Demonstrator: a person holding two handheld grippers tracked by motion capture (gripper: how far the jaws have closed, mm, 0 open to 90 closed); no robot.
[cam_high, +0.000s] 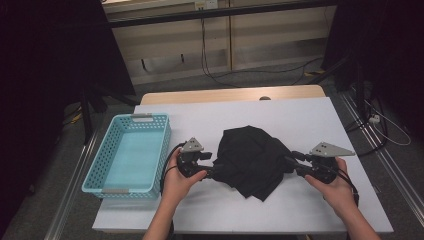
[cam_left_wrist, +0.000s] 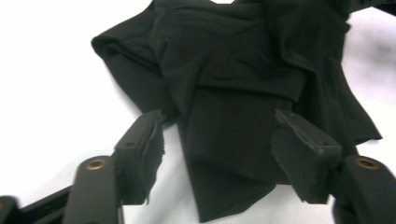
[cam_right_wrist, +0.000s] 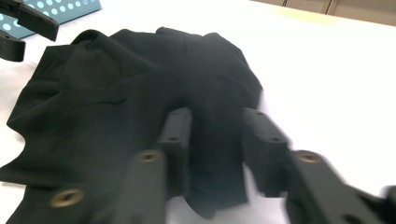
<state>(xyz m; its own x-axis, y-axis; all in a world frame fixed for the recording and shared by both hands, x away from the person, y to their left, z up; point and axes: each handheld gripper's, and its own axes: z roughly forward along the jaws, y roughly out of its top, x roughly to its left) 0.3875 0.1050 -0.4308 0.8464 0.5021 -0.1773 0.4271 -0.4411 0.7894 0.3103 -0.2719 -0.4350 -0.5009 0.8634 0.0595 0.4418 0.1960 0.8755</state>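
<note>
**Black cloth between two grippers**

The table (cam_high: 310, 210) is covered in white and takes up most of the high view. A wooden edge shows along its far side. On its left part stands a light blue basket (cam_high: 162, 150) with perforated walls, its long side running away from the person.

The cloth (cam_high: 252, 160) is black and lies crumpled in a heap near the middle of the table, to the right of the basket and apart from it. Folds run across it, and a flap points toward the person's side.

The left gripper (cam_high: 214, 169) is at the cloth's left edge, held in the left hand (cam_high: 177, 180), just right of the basket. In the left gripper view its jaws stand partly open, with a folded flap of the cloth (cam_left_wrist: 233, 140) lying between them. The left pad sits at the flap's edge. I cannot tell whether the right pad touches the fabric, and no squeeze shows.

The right gripper (cam_high: 291, 164) is at the cloth's right edge, held in the right hand (cam_high: 335, 187). In the right gripper view its jaws are partly open, and a strip of cloth (cam_right_wrist: 212, 154) runs between them. The picture is blurred there, and no pad is seen pressing on the fabric.
</note>
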